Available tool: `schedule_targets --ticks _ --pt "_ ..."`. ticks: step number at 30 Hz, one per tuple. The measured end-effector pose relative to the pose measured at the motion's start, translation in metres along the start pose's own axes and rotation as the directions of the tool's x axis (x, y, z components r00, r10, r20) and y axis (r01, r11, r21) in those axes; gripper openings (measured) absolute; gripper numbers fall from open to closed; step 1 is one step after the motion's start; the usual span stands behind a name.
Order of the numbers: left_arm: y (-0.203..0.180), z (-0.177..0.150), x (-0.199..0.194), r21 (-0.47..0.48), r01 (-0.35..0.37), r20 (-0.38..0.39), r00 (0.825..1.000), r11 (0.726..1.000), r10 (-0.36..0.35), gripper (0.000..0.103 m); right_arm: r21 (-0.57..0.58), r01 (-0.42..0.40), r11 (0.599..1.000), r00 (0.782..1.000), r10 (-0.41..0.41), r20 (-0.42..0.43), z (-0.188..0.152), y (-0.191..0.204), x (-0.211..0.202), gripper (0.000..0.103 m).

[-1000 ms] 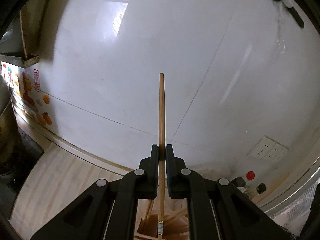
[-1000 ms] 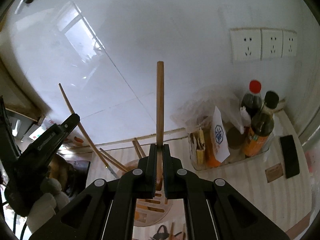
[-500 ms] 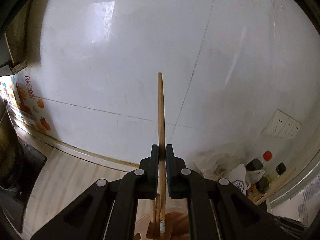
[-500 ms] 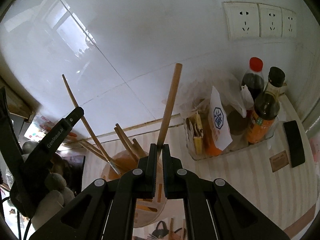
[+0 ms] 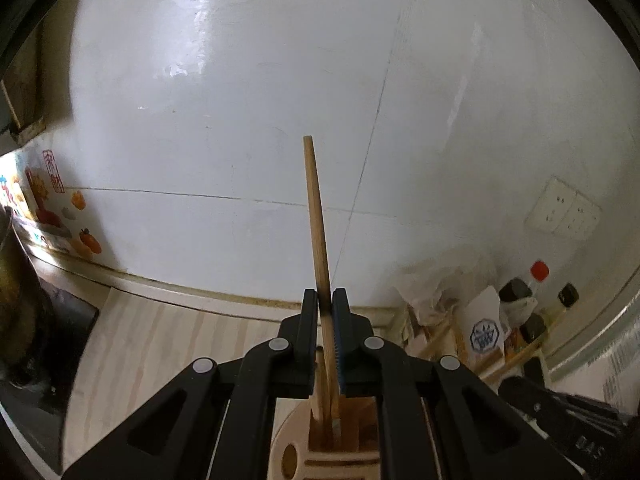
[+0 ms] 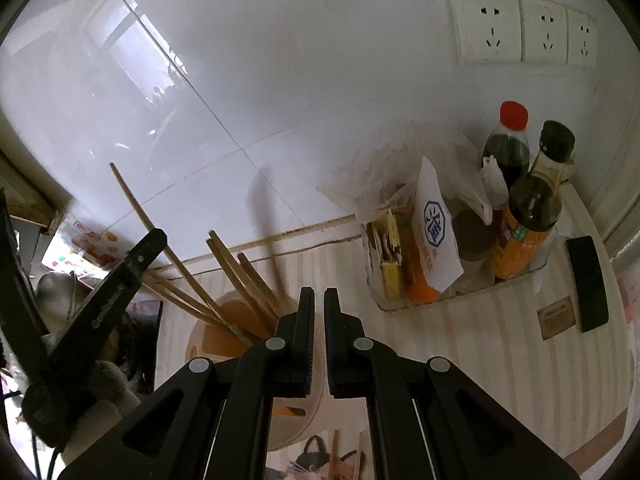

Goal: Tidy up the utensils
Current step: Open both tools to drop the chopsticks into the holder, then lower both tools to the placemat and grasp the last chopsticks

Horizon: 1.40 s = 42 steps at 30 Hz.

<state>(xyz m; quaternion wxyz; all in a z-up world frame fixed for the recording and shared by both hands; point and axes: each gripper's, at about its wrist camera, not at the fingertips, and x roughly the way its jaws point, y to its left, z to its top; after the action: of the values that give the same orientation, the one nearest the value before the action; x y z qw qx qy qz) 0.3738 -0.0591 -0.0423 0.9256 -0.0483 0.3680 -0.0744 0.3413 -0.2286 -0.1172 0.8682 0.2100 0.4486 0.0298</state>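
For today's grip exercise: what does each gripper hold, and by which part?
Left gripper clamps a long wooden chopstick at its lower shaft. Right gripper holds nothing.

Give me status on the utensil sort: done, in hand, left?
Done: several chopsticks lean in the round holder, and the right tongs are empty, slightly apart. In hand: the left tongs grip one chopstick whose lower end is already down in the holder's slot. Left: releasing it; other loose utensils aren't visible.
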Motion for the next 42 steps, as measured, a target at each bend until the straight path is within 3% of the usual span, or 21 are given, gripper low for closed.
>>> schedule_targets --ticks 3,5,6,7,8,11,13,20,22,24,27,31,36,39,40,41,42 --pt "-0.001 0.002 -0.015 0.032 -0.014 -0.023 1.000 0.999 0.015 0.014 -0.012 -0.027 1.000 0.999 0.026 -0.032 0.001 0.001 0.002 0.006" --pt "0.004 0.004 -0.033 0.031 -0.026 -0.015 1.000 0.999 0.027 0.035 -0.022 -0.043 0.999 0.999 0.043 -0.031 0.001 0.002 -0.003 0.014" --pt "0.007 0.005 -0.042 0.034 -0.040 -0.004 0.999 0.999 0.040 0.059 -0.029 -0.050 0.998 0.998 0.049 -0.025 0.001 0.003 -0.007 0.018" --pt "0.010 0.004 -0.050 0.031 -0.056 0.008 0.998 0.998 0.056 0.078 -0.032 -0.048 0.998 0.999 0.048 -0.016 0.001 0.004 -0.012 0.030" --pt "0.014 0.003 -0.059 0.029 -0.068 0.022 0.998 0.997 0.067 0.082 -0.033 -0.048 0.998 0.999 0.048 -0.007 0.001 0.005 -0.016 0.040" --pt "0.025 -0.001 -0.076 0.043 -0.105 0.024 0.994 0.993 0.104 0.085 -0.046 -0.034 0.998 0.999 0.035 0.024 -0.003 0.006 -0.033 0.047" --pt "0.034 -0.007 -0.083 0.050 -0.135 0.012 0.991 0.990 0.134 0.103 -0.047 -0.019 0.999 0.999 0.022 0.043 -0.007 0.006 -0.041 0.052" --pt "0.068 -0.053 -0.095 0.026 -0.198 -0.049 0.979 0.980 0.199 0.103 -0.027 -0.001 1.000 0.995 0.004 0.103 -0.044 0.001 -0.058 0.080" --pt "0.073 -0.074 -0.088 0.042 -0.208 -0.090 0.973 0.977 0.211 0.103 -0.041 0.038 0.998 0.993 -0.033 0.117 -0.061 -0.001 -0.056 0.083" --pt "0.074 -0.096 -0.078 0.066 -0.219 -0.142 0.964 0.973 0.227 0.103 -0.048 0.072 0.996 0.993 -0.067 0.096 -0.079 -0.005 -0.047 0.083" --pt "0.073 -0.130 -0.062 0.109 -0.252 -0.194 0.943 0.961 0.270 0.103 -0.037 0.104 0.994 0.995 -0.104 -0.003 -0.109 -0.018 -0.021 0.083" --pt "0.075 -0.182 -0.032 0.178 -0.308 -0.281 0.894 0.935 0.348 0.103 -0.021 0.159 0.987 0.975 -0.161 -0.155 -0.155 -0.037 0.024 0.081" --pt "0.085 -0.250 0.012 0.247 -0.321 -0.435 0.806 0.914 0.401 0.103 -0.021 0.175 0.984 0.923 -0.172 -0.343 -0.208 -0.045 0.077 0.062" --pt "0.087 -0.272 0.025 0.262 -0.310 -0.486 0.775 0.914 0.403 0.103 -0.067 0.180 0.981 0.893 -0.192 -0.407 -0.232 -0.039 0.098 0.054" --pt "0.086 -0.276 0.025 0.265 -0.306 -0.497 0.769 0.914 0.402 0.103 -0.091 0.180 0.979 0.883 -0.202 -0.424 -0.239 -0.036 0.104 0.053" --pt "0.086 -0.280 0.027 0.269 -0.302 -0.505 0.764 0.915 0.401 0.103 -0.126 0.186 0.974 0.866 -0.223 -0.448 -0.249 -0.032 0.111 0.044" --pt "0.084 -0.285 0.028 0.272 -0.297 -0.511 0.762 0.915 0.399 0.103 -0.155 0.195 0.968 0.863 -0.245 -0.442 -0.254 -0.030 0.113 0.043"
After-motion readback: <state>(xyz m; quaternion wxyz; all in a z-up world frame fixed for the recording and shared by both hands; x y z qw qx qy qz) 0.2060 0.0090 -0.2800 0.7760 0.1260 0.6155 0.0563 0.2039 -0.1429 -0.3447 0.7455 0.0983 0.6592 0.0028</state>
